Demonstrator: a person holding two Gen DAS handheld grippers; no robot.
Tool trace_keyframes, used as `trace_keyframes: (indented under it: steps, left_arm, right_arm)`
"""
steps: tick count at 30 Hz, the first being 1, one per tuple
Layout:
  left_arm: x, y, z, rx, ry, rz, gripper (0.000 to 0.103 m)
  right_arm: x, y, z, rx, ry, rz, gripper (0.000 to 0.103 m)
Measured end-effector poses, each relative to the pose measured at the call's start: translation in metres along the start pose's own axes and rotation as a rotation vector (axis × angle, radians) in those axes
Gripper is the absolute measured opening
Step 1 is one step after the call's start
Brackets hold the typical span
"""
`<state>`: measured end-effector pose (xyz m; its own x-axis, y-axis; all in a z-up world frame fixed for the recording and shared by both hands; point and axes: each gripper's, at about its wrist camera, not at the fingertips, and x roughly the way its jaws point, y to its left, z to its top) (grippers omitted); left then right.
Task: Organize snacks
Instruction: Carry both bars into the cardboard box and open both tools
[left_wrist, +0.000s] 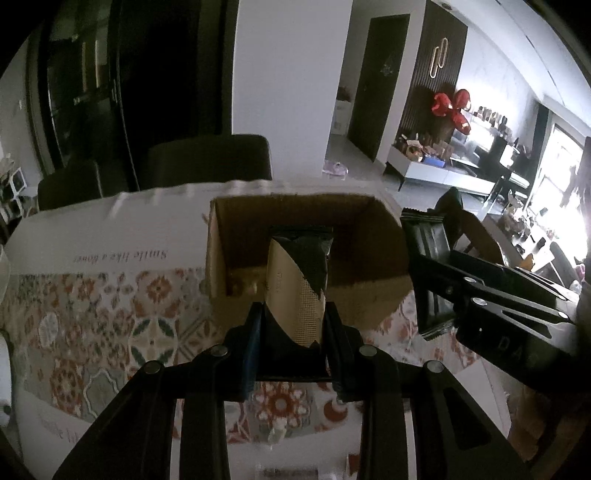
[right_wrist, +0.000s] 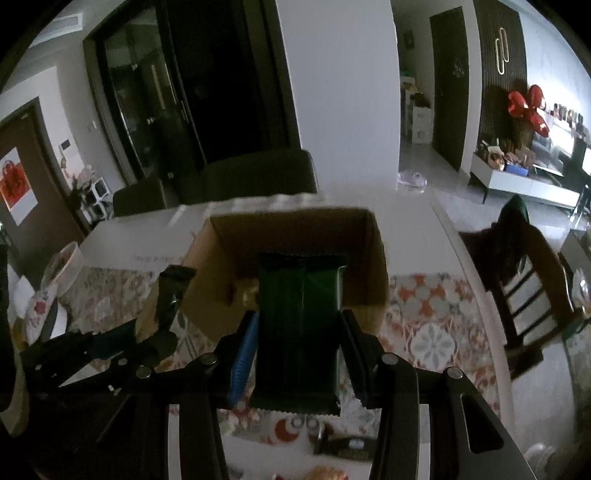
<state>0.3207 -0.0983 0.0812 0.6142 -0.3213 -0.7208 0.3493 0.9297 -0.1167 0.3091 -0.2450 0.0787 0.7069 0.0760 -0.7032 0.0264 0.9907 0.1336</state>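
Snack in your left gripper: a gold-and-black snack packet (left_wrist: 295, 291) stands upright between the fingers of your left gripper (left_wrist: 293, 332), pinched at its lower half, its crimped top edge pointing away from you toward the box.
Left gripper state: pressed in on the gold-and-black snack packet from both sides, so you've got it clamped, not just framed.
Snack in your right gripper: a dark green snack packet (right_wrist: 301, 332) sits lengthwise between the fingers of your right gripper (right_wrist: 299, 343), its near crimped end hanging back past the fingertips toward the camera.
Right gripper state: narrowed onto the dark green snack packet; both pads meet its long edges.
Cardboard box: the cardboard box (left_wrist: 384, 302) is open-topped and sits on the counter right ahead of both grippers; small gold-wrapped pieces (right_wrist: 248, 291) lie on its floor at the near left corner.
Packets against box: in each wrist view the held packet overlaps the box opening, raised above the counter.
Side by side: from the left wrist, your right gripper comes in at the right edge with its packet; from the right wrist, your left gripper sits low left.
Counter: the counter (left_wrist: 110, 221) wears a white cloth with a floral tile mat (left_wrist: 92, 314) under the box.
Beyond: dark chairs (left_wrist: 207, 158) stand at the far edge.
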Motion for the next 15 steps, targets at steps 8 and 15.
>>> trace_keyframes:
  steps: [8,15]
  left_arm:
    - [0.023,0.001,0.037,0.001,0.012,-0.021,0.031]
    - [0.049,0.005,0.058,-0.018,0.055,-0.050,0.038]
  right_arm:
    - [0.020,-0.012,0.034,0.017,0.008,0.014,0.045]
    - [0.049,-0.019,0.052,0.033,0.047,0.039,0.045]
